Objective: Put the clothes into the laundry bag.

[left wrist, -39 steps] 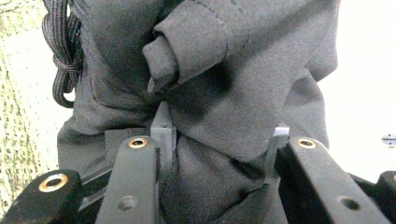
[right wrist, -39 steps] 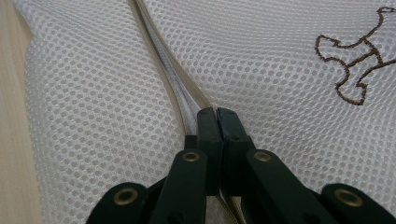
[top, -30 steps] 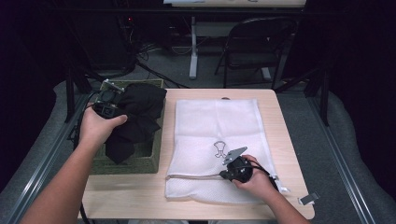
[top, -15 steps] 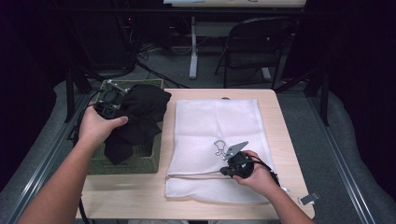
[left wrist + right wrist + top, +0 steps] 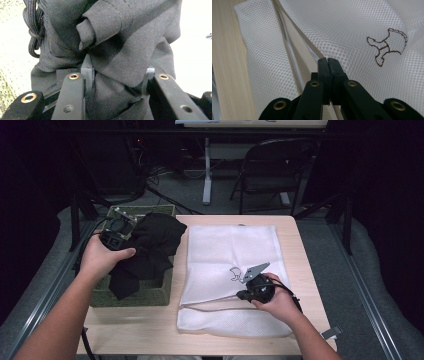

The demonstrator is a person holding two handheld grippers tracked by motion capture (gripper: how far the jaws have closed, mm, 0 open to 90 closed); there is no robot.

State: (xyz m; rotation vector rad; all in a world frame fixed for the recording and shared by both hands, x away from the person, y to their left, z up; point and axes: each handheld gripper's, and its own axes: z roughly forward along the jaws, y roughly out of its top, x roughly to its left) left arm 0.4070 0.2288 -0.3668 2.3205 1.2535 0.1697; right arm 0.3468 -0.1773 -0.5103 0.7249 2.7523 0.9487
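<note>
**Garment lifted, bag mouth held ready**

Over the olive basket [image 5: 131,295] at the left of the tabletop [image 5: 150,335], the left hand-held gripper [image 5: 119,231] holds a black garment [image 5: 150,247] bunched above the rim. Its jaws stand partly apart with a thick fold of the cloth [image 5: 120,65] clamped between them, which seems to be why the fabric hangs free of the basket instead of slumping back in. A black drawstring [image 5: 31,32] dangles along one side of the bundle.

To the right, just beside the basket, a white mesh laundry bag [image 5: 235,250] lies flat, a small brown embroidered figure [image 5: 387,46] on its upper layer. The right hand-held gripper [image 5: 248,285] is pressed together on the edge of that upper layer [image 5: 322,56] beside the zipper, near the front of the tabletop. Pinching only the top sheet looks meant to part the opening, so the lifted garment can be carried across and fed inside.
</note>
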